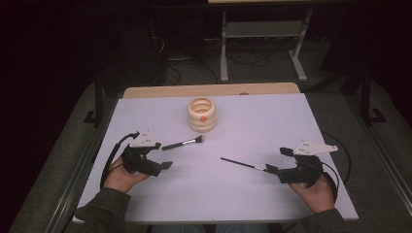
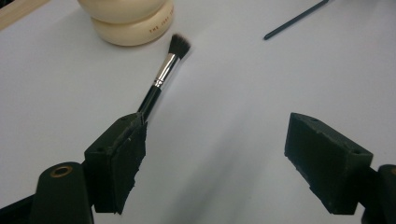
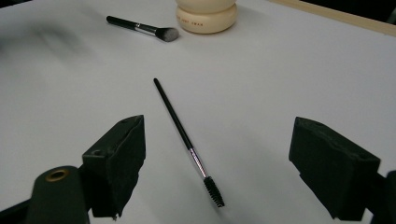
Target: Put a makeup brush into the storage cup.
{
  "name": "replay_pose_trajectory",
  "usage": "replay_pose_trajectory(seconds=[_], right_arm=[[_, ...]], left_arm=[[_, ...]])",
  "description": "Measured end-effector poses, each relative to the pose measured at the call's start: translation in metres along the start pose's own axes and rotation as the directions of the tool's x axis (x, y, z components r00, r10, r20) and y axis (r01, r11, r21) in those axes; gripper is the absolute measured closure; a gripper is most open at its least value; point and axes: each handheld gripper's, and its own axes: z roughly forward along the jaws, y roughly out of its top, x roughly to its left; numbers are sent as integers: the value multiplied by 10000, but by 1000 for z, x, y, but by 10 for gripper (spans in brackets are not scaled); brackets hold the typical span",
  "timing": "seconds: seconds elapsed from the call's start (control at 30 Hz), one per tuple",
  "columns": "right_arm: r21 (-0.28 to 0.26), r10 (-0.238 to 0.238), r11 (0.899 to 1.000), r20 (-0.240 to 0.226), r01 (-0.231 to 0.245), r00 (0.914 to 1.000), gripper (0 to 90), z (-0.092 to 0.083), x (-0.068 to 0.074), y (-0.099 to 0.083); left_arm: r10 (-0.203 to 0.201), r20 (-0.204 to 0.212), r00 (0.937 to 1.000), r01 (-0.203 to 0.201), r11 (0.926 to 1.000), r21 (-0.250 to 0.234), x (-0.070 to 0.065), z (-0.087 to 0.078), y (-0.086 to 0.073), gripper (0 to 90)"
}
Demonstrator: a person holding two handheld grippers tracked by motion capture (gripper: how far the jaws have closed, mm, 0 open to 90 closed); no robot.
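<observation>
Left claw point(image 1: 163, 164) open on the white tabletop point(image 1: 252, 194), makeup brush point(image 1: 183, 143) lying flat just ahead of one jaw, bristles near the cream ringed holder point(image 1: 201, 114). Right claw point(image 1: 276, 161) open too, spoolie wand point(image 3: 187, 140) lying flat between its jaws, unheld.

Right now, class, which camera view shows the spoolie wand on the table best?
The right gripper view: the spoolie wand lies whole between open jaws, bristles clear. The high view shows a thin line; the left gripper view catches its handle tip.
</observation>
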Motion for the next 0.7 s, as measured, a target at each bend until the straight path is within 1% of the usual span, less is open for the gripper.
replay_pose_trajectory(seconds=[0.03, 0.1, 0.13, 0.2, 0.23, 0.3, 0.33, 0.43, 0.47, 0.57, 0.6, 0.63, 0.7], right_arm=[[-15, 9, 10000, -1, -9, 10000, 177, 0, 0, 0], [7, -17, 10000, -24, 17, 10000, 177, 0, 0, 0], [-1, -16, 10000, -35, 16, 10000, 177, 0, -1, 0], [-6, -7, 10000, -65, 7, 10000, 177, 0, -1, 0], [-7, -7, 10000, -70, 7, 10000, 177, 0, -1, 0], [13, -7, 10000, -86, 7, 10000, 177, 0, -1, 1], [3, -24, 10000, -95, 24, 10000, 177, 0, -1, 1], [-42, -11, 10000, -110, 11, 9999, 177, -1, -2, 1], [-64, -32, 10000, -111, 32, 9999, 177, -1, -3, 1], [-58, -14, 10000, -135, 13, 9999, 177, -2, -3, 1], [-58, -7, 10000, -132, 6, 9999, 177, -2, -3, 1], [-56, 36, 10000, -139, -37, 9999, 177, -3, -3, 1], [-82, 19, 10000, -157, -20, 9999, 177, -3, -4, 1]], left_arm=[[82, 71, 9999, -83, 9999, 97, 2, 1, 3, 199], [277, 53, 9996, -278, 9991, 312, 7, 5, 9, 205], [341, 114, 9994, -346, 9986, 401, 9, 6, 11, 207], [415, 190, 9990, -426, 9972, 609, 13, 10, 16, 217], [415, 190, 9990, -426, 9972, 609, 13, 10, 16, 218], [528, 321, 9981, -553, 9949, 844, 21, 17, 22, 229], [454, 341, 9984, -484, 9944, 937, 23, 19, 25, 230], [505, 478, 9976, -558, 9916, 1165, 29, 27, 30, 243], [442, 492, 9978, -502, 9904, 1288, 30, 30, 31, 247], [643, 563, 9963, -723, 9856, 1529, 36, 37, 36, 266], [518, 595, 9969, -606, 9856, 1578, 37, 39, 37, 275], [518, 595, 9969, -606, 9856, 1578, 37, 39, 37, 283], [422, 751, 9963, -552, 9821, 1803, 46, 47, 39, 295]])
